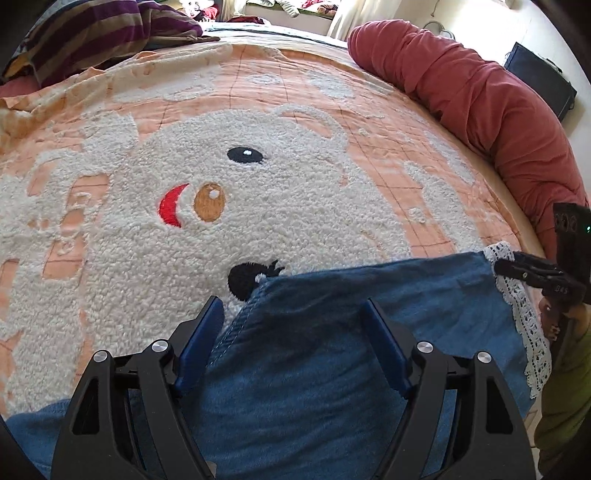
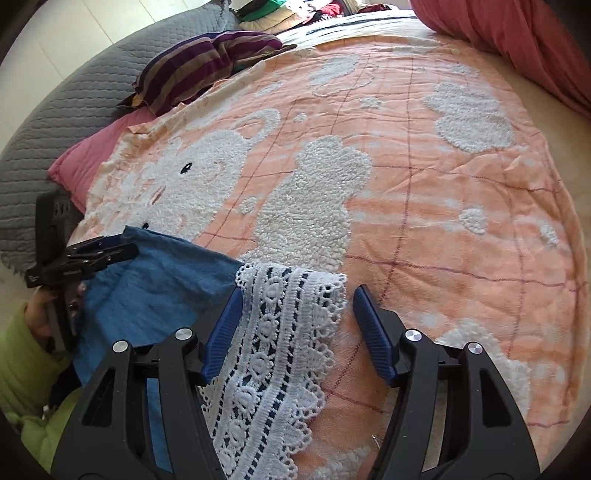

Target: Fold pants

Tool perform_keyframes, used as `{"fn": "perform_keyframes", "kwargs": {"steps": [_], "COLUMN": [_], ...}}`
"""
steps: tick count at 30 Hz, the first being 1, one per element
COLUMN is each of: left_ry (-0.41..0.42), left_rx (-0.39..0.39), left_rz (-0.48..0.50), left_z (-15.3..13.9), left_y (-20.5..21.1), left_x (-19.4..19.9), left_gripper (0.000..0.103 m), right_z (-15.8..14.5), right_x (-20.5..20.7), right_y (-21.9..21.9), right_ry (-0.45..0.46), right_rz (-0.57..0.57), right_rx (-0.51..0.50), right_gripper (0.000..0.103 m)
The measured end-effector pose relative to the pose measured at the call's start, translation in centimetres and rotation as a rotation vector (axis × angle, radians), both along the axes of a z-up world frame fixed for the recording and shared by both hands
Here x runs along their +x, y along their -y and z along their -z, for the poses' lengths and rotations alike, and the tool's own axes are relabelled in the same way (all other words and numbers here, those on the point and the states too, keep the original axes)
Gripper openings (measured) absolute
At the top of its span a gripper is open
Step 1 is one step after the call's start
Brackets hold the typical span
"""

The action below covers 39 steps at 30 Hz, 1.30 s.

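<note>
Blue denim fills the foreground: your pants [image 1: 332, 350] lie on the blanket [image 1: 258, 110], at its near edge, with the bear's face [image 1: 207, 199] just beyond them. From the left wrist view, the far edge of the denim touches the bear's lower black eye [image 1: 243, 280], and the lace hem [image 1: 524, 325] sits on the side away from the bear. The long axis looks to run sideways across the near edge, from the bear towards the lace end, though the near part is hidden under your tools.

Your left gripper [image 1: 293, 343] hovers over the denim with its jaws spread wide, the cloth lying between the blue pads [image 1: 201, 343] but not pinched. A stitched seam runs just beside the left pad.

Your right gripper [image 2: 297, 332] is also spread open, and the lace hem [image 2: 280, 350] lies between its pads [image 2: 373, 332]; the left pad touches the lace edge. In that view the lace band runs away from you, its far end draped towards the bear.

Beyond the bear lie the striped pillow [image 1: 110, 33] and the red duvet roll [image 1: 480, 103].
</note>
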<state>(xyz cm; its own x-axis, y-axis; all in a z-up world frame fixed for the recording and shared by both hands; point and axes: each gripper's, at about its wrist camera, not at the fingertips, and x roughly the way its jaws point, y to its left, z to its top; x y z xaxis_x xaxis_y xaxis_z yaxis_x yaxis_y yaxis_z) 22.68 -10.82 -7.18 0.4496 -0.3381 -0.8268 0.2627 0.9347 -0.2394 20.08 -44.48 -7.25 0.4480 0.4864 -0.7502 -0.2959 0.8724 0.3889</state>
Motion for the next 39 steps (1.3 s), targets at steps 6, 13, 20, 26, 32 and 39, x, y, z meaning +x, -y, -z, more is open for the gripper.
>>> {"fn": "perform_keyframes", "kwargs": {"steps": [6,13,20,26,32,39], "left_ry": [-0.019,0.093,0.13,0.075,0.128,0.199], "left_rx": [-0.026,0.066,0.141,0.129,0.085,0.071], "left_rz": [-0.02,-0.013,-0.009,-0.05,-0.117,-0.149], "left_z": [0.2,-3.2,-3.6,0.1,-2.2,-6.4], "left_y": [-0.2,1.2,2.7,1.2,-1.4,-3.9], "left_x": [0.2,-0.3,2.9,3.8,2.3,-3.0], "left_gripper": [0.013,0.006,0.007,0.018,0.045,0.058], "right_z": [0.2,-3.6,-4.7,0.0,-3.9,-6.5], "right_x": [-0.3,-1.6,3.4,6.3,2.5,-4.7], "right_y": [-1.0,-2.6,-2.4,-2.0,0.9,3.4], "right_ry": [0.01,0.175,0.189,0.051,0.151,0.199], "right_rz": [-0.061,-0.12,-0.08,-0.048,0.062,0.123], "right_rx": [0.012,-0.067,-0.135,-0.165,-0.149,-0.065], "right_gripper": [0.024,0.011,0.015,0.036,0.049,0.056]}}
